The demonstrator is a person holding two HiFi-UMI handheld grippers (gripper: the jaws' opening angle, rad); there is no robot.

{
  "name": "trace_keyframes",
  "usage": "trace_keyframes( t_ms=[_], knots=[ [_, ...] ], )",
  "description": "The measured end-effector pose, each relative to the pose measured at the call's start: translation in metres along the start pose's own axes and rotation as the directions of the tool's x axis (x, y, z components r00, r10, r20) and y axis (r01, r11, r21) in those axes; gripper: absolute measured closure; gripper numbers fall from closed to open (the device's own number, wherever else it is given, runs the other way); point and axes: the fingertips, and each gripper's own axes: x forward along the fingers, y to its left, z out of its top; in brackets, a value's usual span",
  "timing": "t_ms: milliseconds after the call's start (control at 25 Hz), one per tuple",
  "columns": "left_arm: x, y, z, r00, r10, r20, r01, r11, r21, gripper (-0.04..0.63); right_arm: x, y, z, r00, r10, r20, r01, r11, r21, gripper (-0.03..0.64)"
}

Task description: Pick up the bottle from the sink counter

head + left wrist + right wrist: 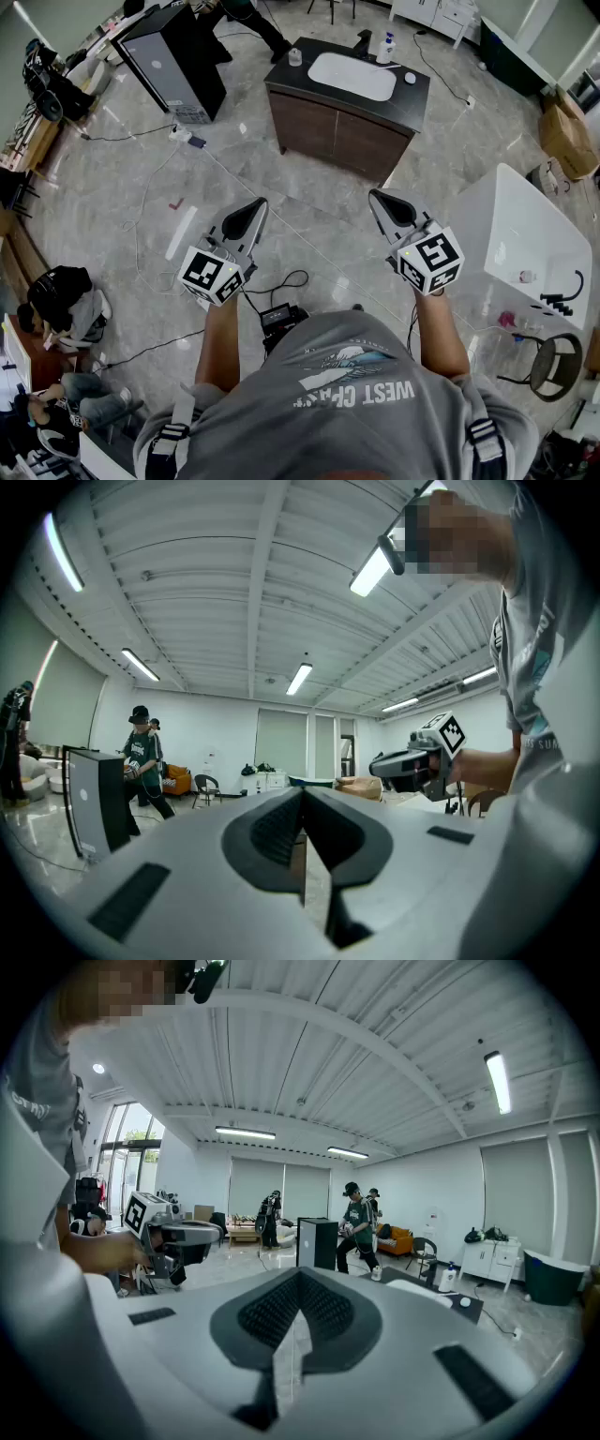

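A person stands on the marble floor [141,197] of a large room, a tool in each hand, facing a dark sink surface [415,99] well ahead. The left tool [260,202] is held level with its jaws pressed together on nothing; the right tool [376,196] dips slightly and, in its own view, its jaws likewise meet at the tips with nothing between them.

The bottle [385,47], white with a blue top, stands upright at the far edge of the surface, just beside the faucet [364,40] and behind the white basin [352,75]. From the head view it lies almost straight ahead of the right tool and well off to the right of the left one, so the right hand looks the nearer and better placed. The right gripper view shows the bottle to the right of its jaws.

The pickup has not begun: both tools are well apart from the bottle. The approach will likely call for closing that gap, spreading the jaws, then taking the upright bottle across its width from the side.
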Motion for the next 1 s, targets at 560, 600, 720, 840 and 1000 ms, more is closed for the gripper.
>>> trace_keyframes(
  t_ms=[560,600,720,840,1000],
  knots=[
    [-0.021,0.034,-0.004,1.0,-0.023,0.015,0.023,1.0,-0.002,0.592,0.025,0.016,0.016,0.998,-0.056,0.034,0.056,0.998,0.008,0.615],
    [-0.022,0.036,-0.003,1.0,-0.024,0.017,0.024,1.0,-0.001,0.594,0.025,0.016,0.019,0.997,-0.061,0.045,0.061,0.998,0.013,0.615],
    [-0.022,0.043,-0.004,1.0,-0.022,0.022,0.022,1.0,-0.011,0.592,0.027,0.018,0.026,0.996,-0.058,0.061,0.057,0.998,0.023,0.615],
    [-0.016,0.042,-0.007,0.999,-0.026,0.022,0.026,0.999,-0.022,0.593,0.027,0.013,0.028,0.997,-0.053,0.063,0.052,0.998,0.018,0.615],
    [-0.005,0.045,-0.011,1.0,-0.007,0.005,0.007,1.0,-0.021,0.592,0.036,-0.005,0.028,0.996,-0.034,0.079,0.032,0.999,0.02,0.615]
  ],
)
